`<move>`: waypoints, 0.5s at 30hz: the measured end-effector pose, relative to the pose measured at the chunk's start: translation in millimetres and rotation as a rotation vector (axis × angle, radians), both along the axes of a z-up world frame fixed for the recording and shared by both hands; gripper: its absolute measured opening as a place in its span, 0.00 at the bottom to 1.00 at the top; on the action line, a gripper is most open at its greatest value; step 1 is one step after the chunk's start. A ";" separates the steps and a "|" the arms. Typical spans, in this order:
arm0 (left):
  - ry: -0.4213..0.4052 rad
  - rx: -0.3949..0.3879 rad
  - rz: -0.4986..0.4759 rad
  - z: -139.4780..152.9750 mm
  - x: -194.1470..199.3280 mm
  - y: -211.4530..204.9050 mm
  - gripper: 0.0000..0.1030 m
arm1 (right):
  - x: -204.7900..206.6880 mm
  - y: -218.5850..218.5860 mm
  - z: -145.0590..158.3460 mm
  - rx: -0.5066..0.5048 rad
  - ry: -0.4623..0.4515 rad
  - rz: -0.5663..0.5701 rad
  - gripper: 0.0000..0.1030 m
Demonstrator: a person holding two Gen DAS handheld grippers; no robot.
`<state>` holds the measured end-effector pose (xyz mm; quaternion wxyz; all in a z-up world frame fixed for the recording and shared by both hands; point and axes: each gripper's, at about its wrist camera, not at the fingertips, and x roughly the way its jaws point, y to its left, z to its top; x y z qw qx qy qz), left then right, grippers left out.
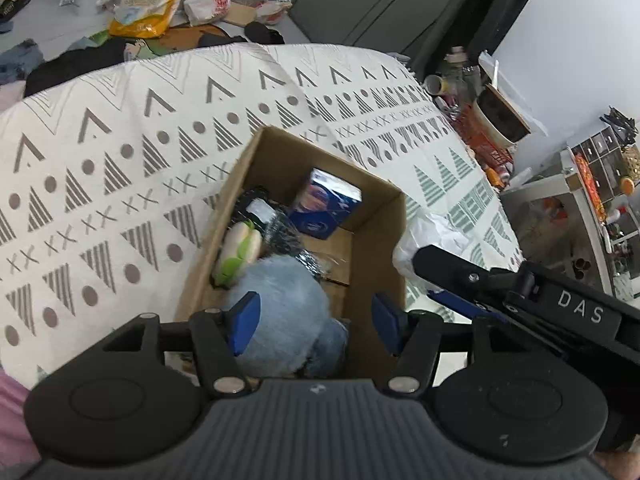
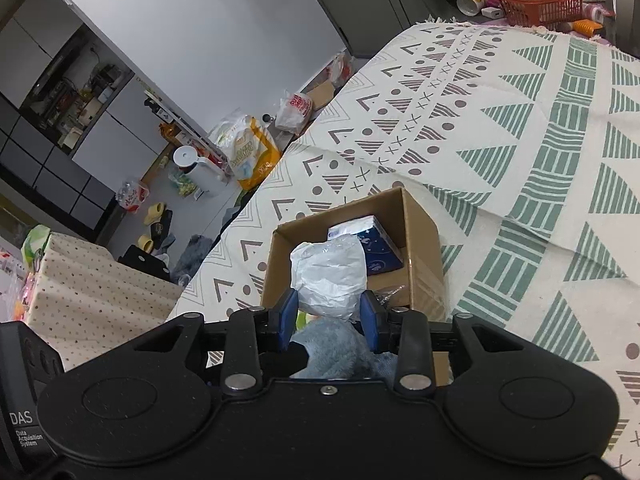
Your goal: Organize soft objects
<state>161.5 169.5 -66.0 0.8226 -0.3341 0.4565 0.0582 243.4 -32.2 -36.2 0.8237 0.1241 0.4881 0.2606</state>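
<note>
An open cardboard box (image 1: 384,216) sits on the patterned bedspread (image 1: 120,152). It holds a blue tissue box (image 1: 324,204), a green-and-white plush (image 1: 240,252), a black plastic-wrapped item (image 1: 280,224) and a light blue fluffy thing (image 1: 288,304). My left gripper (image 1: 316,320) hangs open over the fluffy thing, with nothing between its pads. My right gripper (image 2: 330,314) is shut on a crumpled white plastic bag (image 2: 332,276) above the box (image 2: 420,220). In the left wrist view the right gripper (image 1: 420,258) reaches in from the right, the bag (image 1: 432,232) at the box's right wall.
The bedspread (image 2: 520,140) stretches wide around the box. An orange basket (image 2: 536,4) with a bowl and bottles stands past the bed's far edge. Bags, a white kettle (image 2: 196,172), slippers and clothes litter the floor on the left. A dotted cloth-covered block (image 2: 92,292) stands close by.
</note>
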 end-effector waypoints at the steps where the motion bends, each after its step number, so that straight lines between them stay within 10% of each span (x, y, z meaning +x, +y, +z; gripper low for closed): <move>1: 0.004 0.006 0.005 0.5 0.0 1.7 0.58 | 0.0 -0.1 0.0 0.000 0.001 -0.006 0.36; 15: -0.039 0.113 0.038 35.8 -19.0 -3.2 0.78 | -16.2 -24.3 26.3 -0.026 -0.012 -0.080 0.80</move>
